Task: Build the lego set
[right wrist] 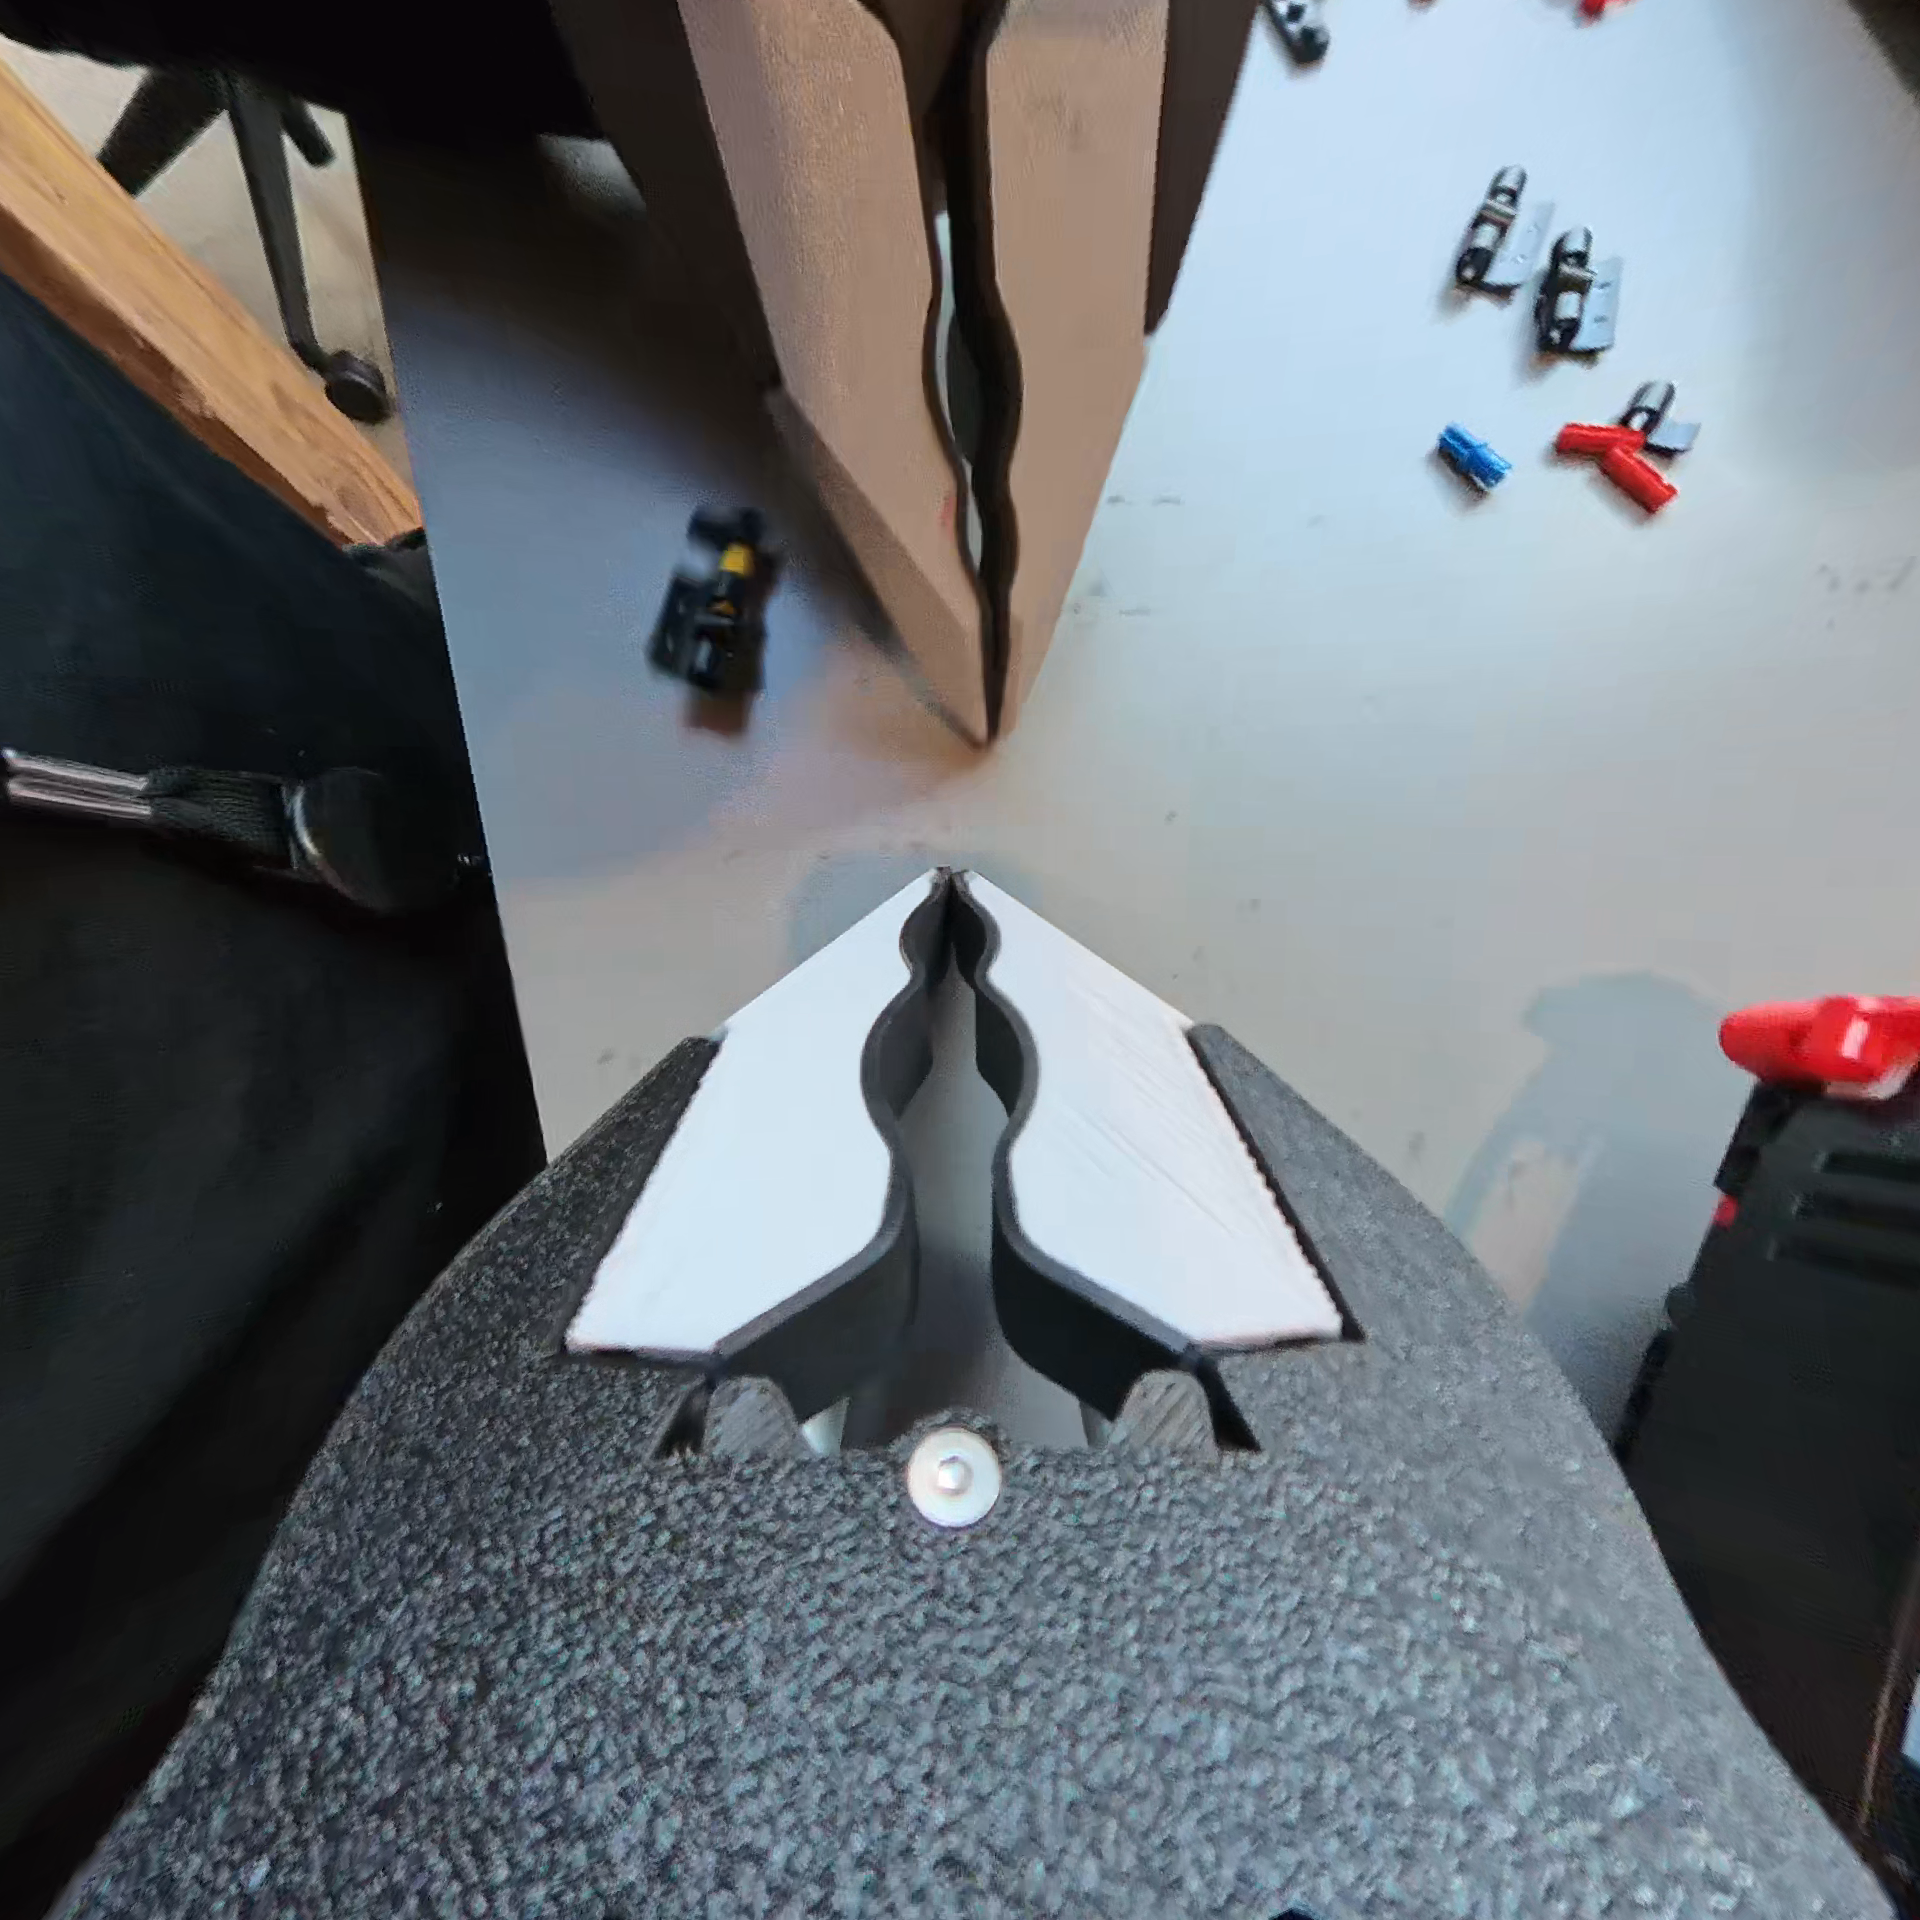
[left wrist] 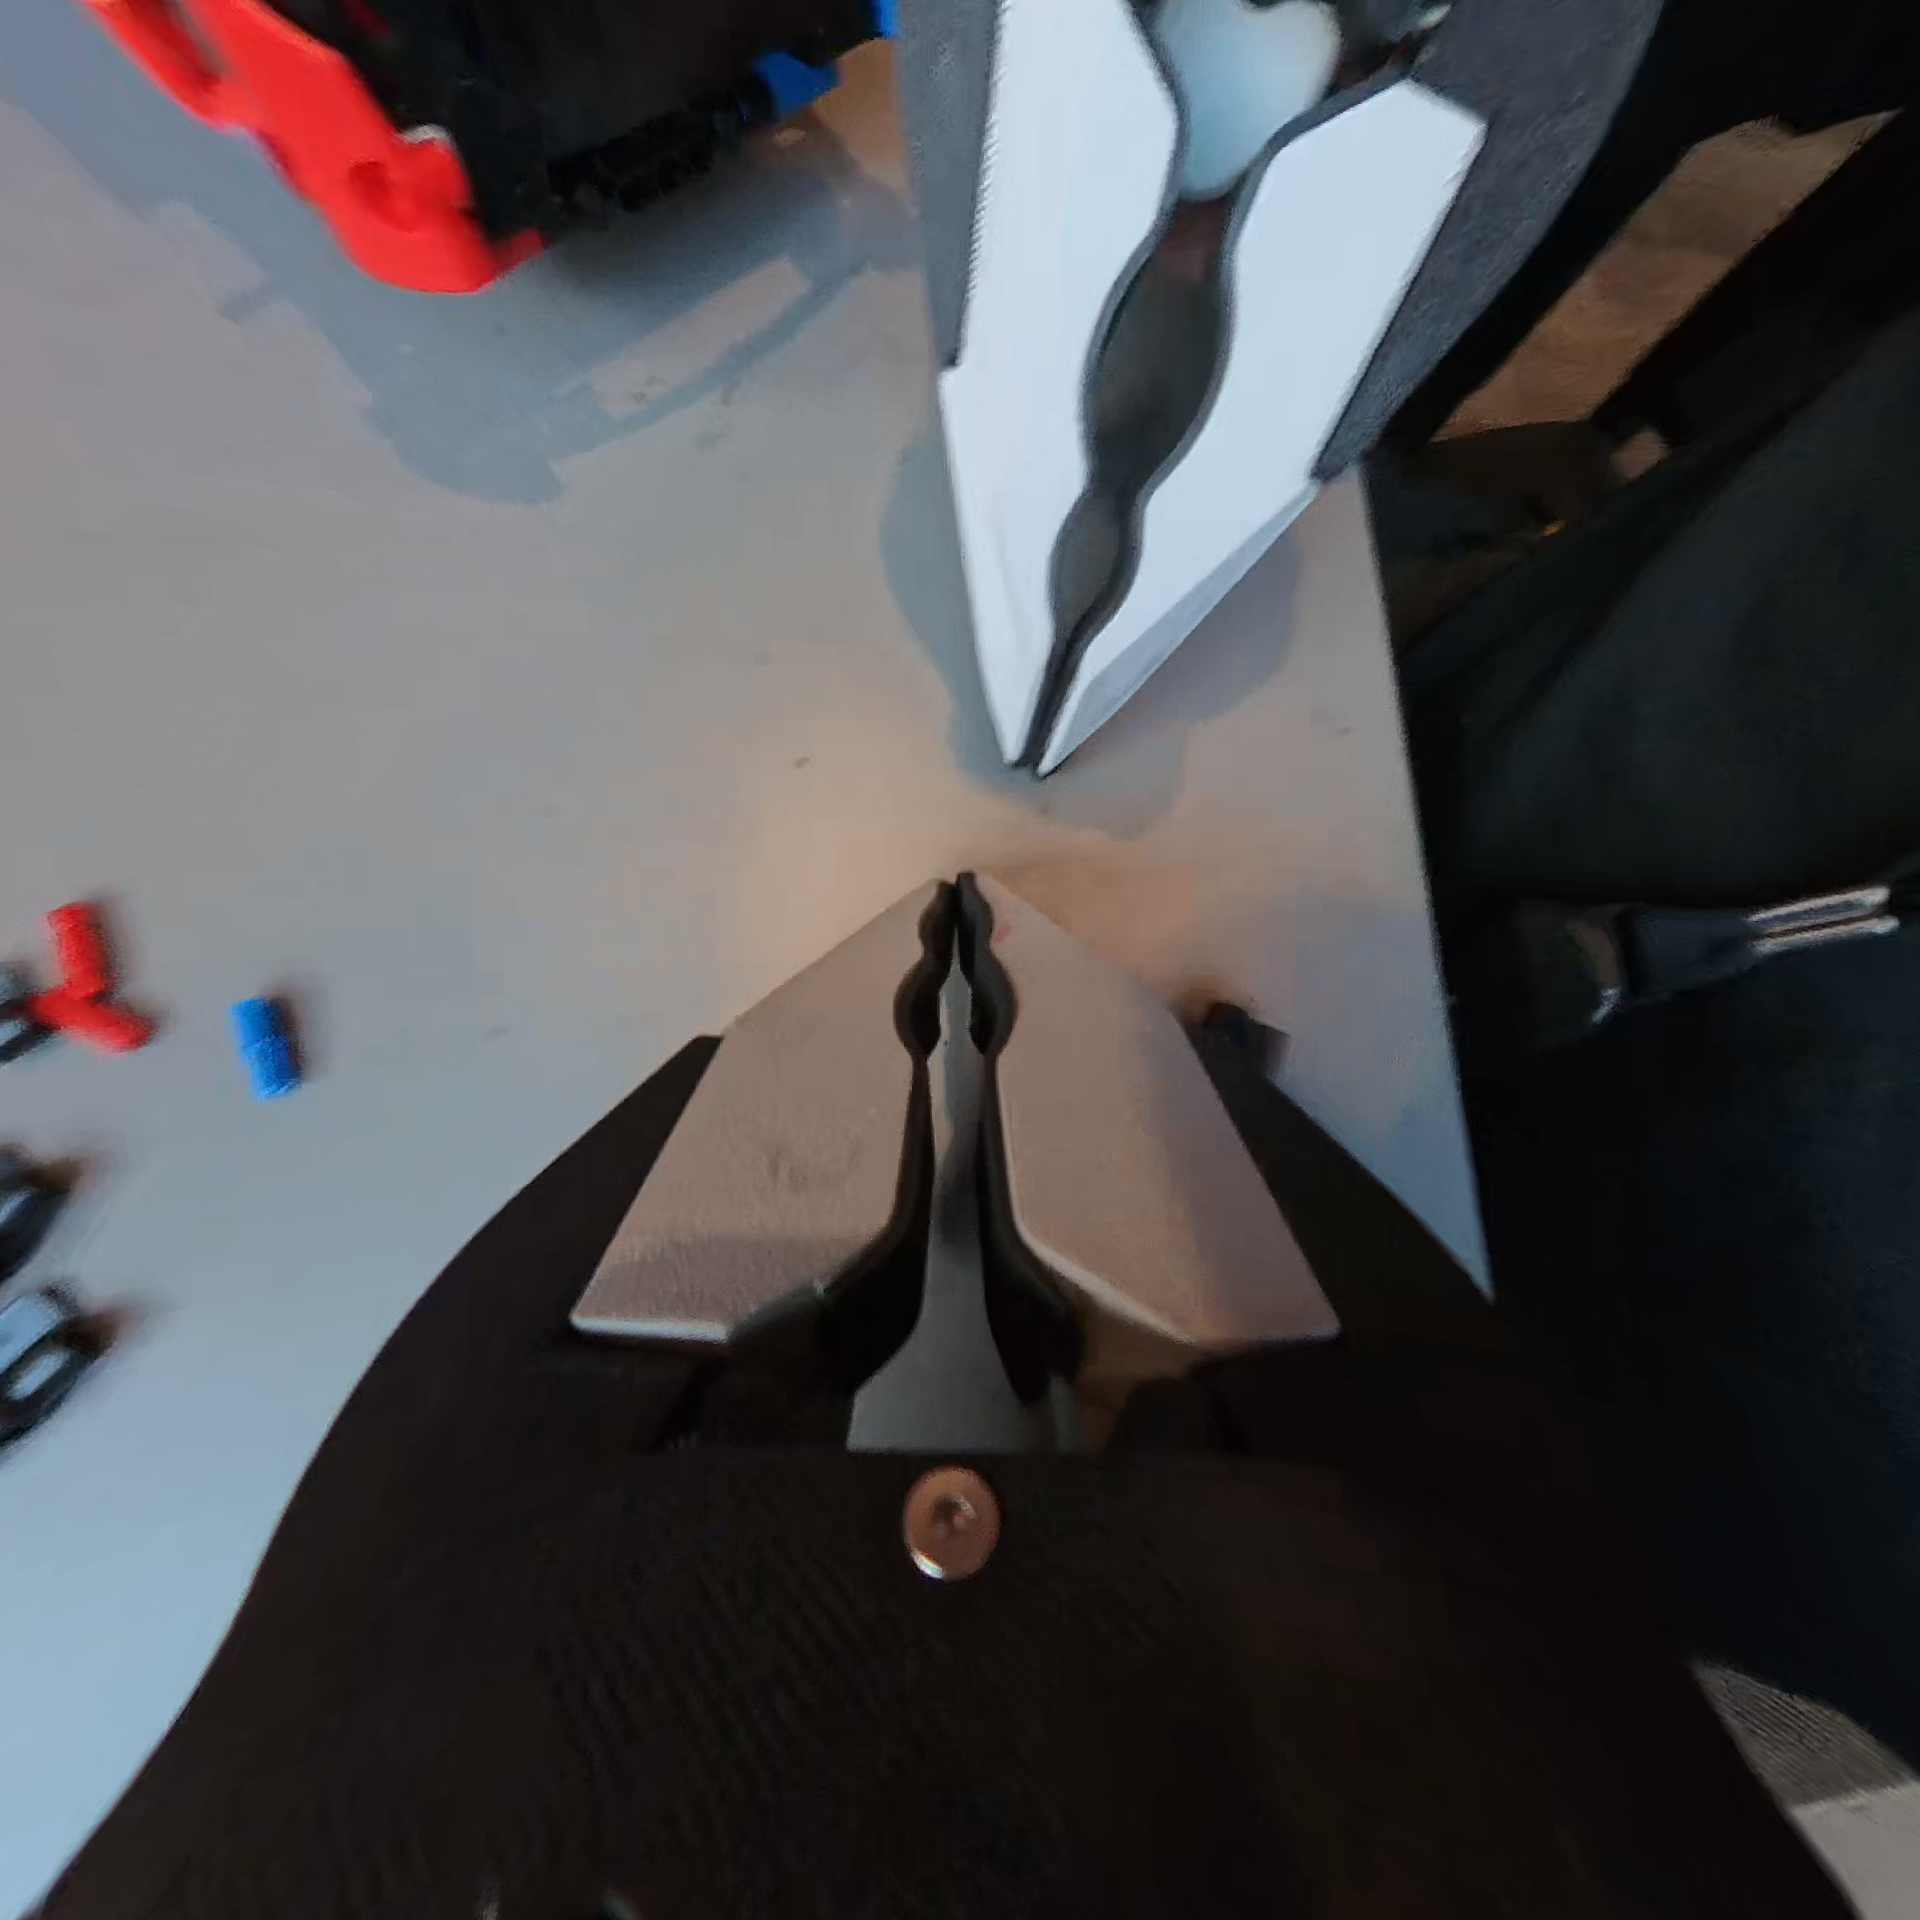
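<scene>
My left gripper is shut, its fingertips meet and nothing shows between them; it hovers over the pale table. My right gripper is also shut with nothing between its tips. The two point at each other, tips a short way apart: the right one shows in the left wrist view, the left one in the right wrist view. A small black piece with a yellow spot lies on the table beside the left gripper. The red and black model stands farther off; it also shows in the right wrist view.
Loose parts lie on the table: a blue pin, a red branched piece and several black connectors. The blue pin and red piece also show in the left wrist view. The table edge borders a person's dark clothing. The tips of both grippers are at nearly the same place.
</scene>
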A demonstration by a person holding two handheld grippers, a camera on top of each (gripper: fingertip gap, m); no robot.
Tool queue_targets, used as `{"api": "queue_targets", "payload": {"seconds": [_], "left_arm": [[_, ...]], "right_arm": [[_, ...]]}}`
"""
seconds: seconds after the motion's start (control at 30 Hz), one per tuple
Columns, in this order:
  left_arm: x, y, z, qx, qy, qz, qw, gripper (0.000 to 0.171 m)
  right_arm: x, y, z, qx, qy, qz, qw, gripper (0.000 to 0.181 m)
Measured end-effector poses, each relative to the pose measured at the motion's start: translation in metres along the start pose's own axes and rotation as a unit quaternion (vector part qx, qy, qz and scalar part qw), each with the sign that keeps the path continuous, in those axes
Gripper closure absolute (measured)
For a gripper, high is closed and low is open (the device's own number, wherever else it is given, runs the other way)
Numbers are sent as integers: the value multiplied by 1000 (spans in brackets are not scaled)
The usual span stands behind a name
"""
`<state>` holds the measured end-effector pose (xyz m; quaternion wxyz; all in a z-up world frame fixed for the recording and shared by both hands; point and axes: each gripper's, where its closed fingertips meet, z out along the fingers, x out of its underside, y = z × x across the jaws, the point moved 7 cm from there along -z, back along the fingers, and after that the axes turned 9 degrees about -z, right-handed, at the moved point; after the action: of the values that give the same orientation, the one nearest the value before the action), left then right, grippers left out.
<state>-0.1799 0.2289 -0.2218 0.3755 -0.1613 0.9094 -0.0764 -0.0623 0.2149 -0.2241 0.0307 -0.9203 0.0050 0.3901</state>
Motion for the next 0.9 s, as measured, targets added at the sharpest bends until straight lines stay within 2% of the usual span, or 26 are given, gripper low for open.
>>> {"api": "queue_targets", "payload": {"seconds": [0.17, 0.27, 0.37, 0.47, 0.6, 0.73, 0.9], "left_arm": [[0, 8, -7, -38, -14, -27, 999, 171], [-2, 11, -28, -68, -14, -22, 997, 171], [11, 13, -54, -100, 17, -15, 995, 168], [28, 7, -68, -98, 33, -23, 994, 164], [50, -7, -56, -81, 60, -72, 992, 157], [53, -21, -51, -109, 43, -75, 990, 158], [55, -37, -51, -140, 47, -77, 986, 147]], "right_arm": [[3, -5, -5, 33, -7, 12, 999, 181], [4, -6, -9, 39, -14, 20, 999, 176], [-2, 3, -7, 29, -28, 30, 999, 169], [-17, 16, 3, 14, -48, 31, 998, 163], [-32, 27, 18, 17, -42, 16, 999, 161], [-46, 37, 30, -2, -46, -8, 999, 152], [-46, 38, 41, 11, -8, -13, 1000, 154]]}}
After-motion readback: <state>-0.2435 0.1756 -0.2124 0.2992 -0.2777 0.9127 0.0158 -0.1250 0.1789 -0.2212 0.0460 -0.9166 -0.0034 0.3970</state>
